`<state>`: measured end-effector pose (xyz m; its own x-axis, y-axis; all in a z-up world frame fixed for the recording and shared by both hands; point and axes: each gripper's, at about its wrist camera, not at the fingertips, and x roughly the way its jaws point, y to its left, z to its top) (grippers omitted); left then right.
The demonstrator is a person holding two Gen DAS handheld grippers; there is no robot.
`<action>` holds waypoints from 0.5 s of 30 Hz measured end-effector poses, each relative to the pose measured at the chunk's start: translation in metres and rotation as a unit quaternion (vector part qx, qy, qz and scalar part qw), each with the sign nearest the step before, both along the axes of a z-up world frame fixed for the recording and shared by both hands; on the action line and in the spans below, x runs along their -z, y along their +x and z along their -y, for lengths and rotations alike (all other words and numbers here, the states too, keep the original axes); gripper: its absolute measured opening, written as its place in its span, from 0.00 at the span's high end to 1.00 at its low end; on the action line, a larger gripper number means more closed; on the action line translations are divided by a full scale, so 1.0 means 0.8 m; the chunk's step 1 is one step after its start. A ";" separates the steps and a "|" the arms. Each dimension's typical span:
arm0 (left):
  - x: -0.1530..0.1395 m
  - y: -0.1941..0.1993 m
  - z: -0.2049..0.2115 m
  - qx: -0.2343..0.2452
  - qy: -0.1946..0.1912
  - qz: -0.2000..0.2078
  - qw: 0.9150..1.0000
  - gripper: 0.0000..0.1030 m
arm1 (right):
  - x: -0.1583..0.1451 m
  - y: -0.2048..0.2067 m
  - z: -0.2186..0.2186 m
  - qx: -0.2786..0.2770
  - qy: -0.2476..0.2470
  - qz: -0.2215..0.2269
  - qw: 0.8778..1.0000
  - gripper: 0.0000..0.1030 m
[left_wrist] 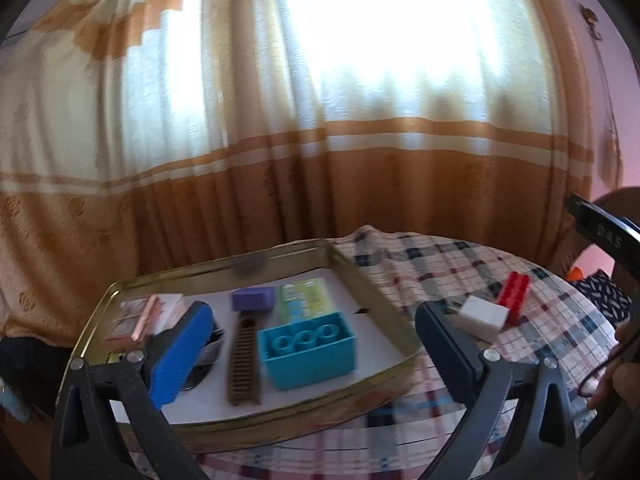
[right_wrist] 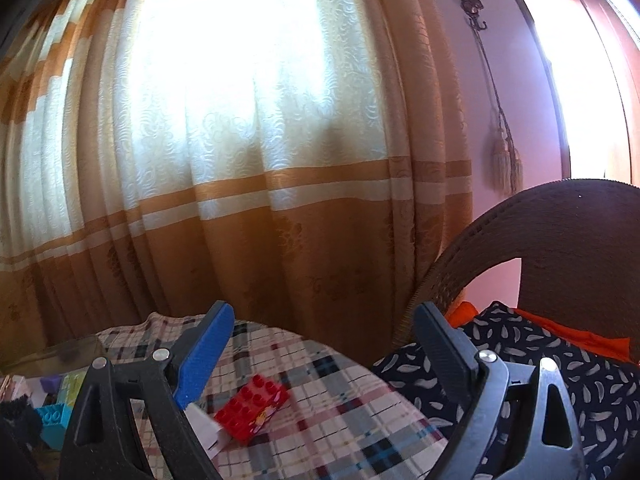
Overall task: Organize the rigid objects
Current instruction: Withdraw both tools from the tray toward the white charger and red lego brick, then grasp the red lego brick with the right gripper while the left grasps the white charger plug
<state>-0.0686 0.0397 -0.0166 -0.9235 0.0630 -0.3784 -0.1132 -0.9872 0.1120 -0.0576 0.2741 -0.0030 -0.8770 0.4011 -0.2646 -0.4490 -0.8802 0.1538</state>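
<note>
Both pairs of jaws stand wide apart with nothing between them. Left gripper [left_wrist: 316,344] hangs over the near edge of the gold tray [left_wrist: 372,280]; right gripper [right_wrist: 320,356] hangs over the plaid cloth [right_wrist: 340,412], well to the right of the tray.

Largest first. Tray: ahead of the left jaws, holding the sorted pieces. Blue hollow block [left_wrist: 308,354] sits directly between the left jaws, inside the tray. Beside it, toward the blue pad, lies a brown toothed strip [left_wrist: 244,360]; beyond, a purple block [left_wrist: 254,298] and a green packet [left_wrist: 304,298].

Still loose on the cloth: white block [left_wrist: 482,316], just outside the left gripper's dark finger, touching or nearly touching the red studded brick [right_wrist: 252,408]. The brick lies between the right jaws, low and nearer the blue pad.

Judgement: both loose pieces look light, stiff, smooth plastic, likely slippery. Take the brick across its flat long sides, not the studs.
</note>
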 end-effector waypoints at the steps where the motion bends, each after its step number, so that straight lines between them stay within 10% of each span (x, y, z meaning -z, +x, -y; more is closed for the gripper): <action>1: 0.000 0.000 -0.006 0.008 -0.002 0.002 1.000 0.00 | 0.001 -0.001 -0.004 0.001 -0.006 0.002 1.000 0.10; 15: 0.013 -0.005 -0.093 0.094 -0.081 0.042 0.991 0.00 | 0.036 -0.062 -0.017 -0.102 -0.086 0.136 0.982 0.13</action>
<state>-0.0722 0.1143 -0.0269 -0.8660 0.1629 -0.4727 -0.3089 -0.9177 0.2496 -0.1073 0.2879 -0.0316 -0.8215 0.1527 -0.5493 -0.3107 -0.9278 0.2067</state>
